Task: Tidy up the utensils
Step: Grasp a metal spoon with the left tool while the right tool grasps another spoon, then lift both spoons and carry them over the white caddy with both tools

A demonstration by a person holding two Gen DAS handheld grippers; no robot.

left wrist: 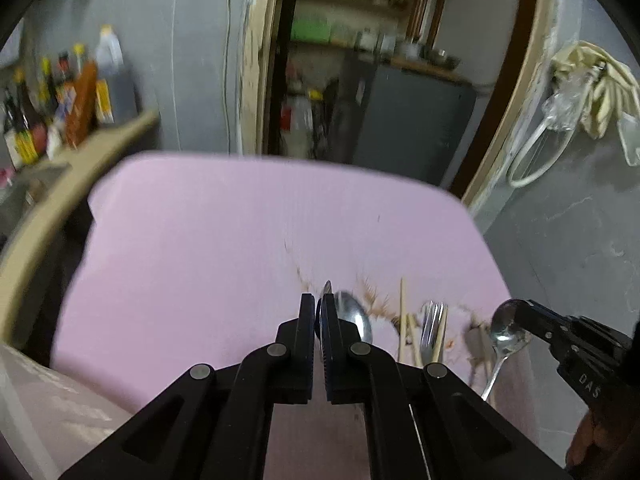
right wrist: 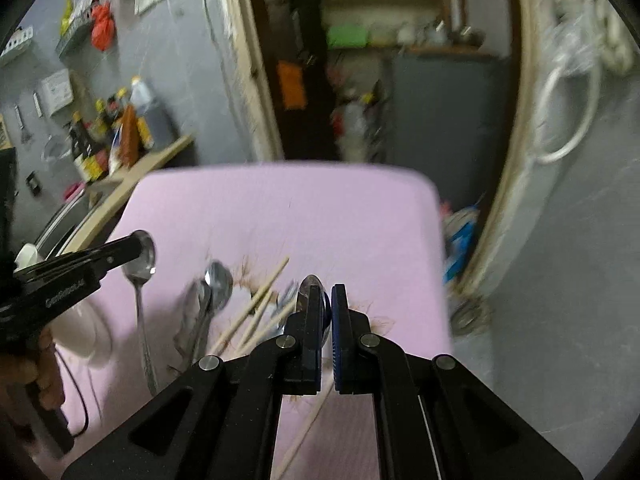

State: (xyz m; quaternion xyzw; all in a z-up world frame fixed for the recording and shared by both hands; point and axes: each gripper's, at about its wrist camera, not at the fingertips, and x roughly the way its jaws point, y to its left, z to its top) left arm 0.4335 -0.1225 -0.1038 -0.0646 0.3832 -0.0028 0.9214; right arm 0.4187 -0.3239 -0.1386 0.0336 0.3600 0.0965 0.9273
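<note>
My left gripper is shut on the bowl of a steel spoon, seen edge-on between its fingers. In the right wrist view the left gripper holds that spoon above the pink table, handle hanging down. My right gripper is shut on a second spoon by the bowl. The left wrist view shows the right gripper with this spoon lifted, handle dangling. A third spoon, wooden chopsticks and a fork lie on the table between the grippers.
Brown stains mark the pink table around the utensils. A shelf with sauce bottles stands at the left, and a doorway opens beyond the far edge. A white container and a black cable lie near the left hand.
</note>
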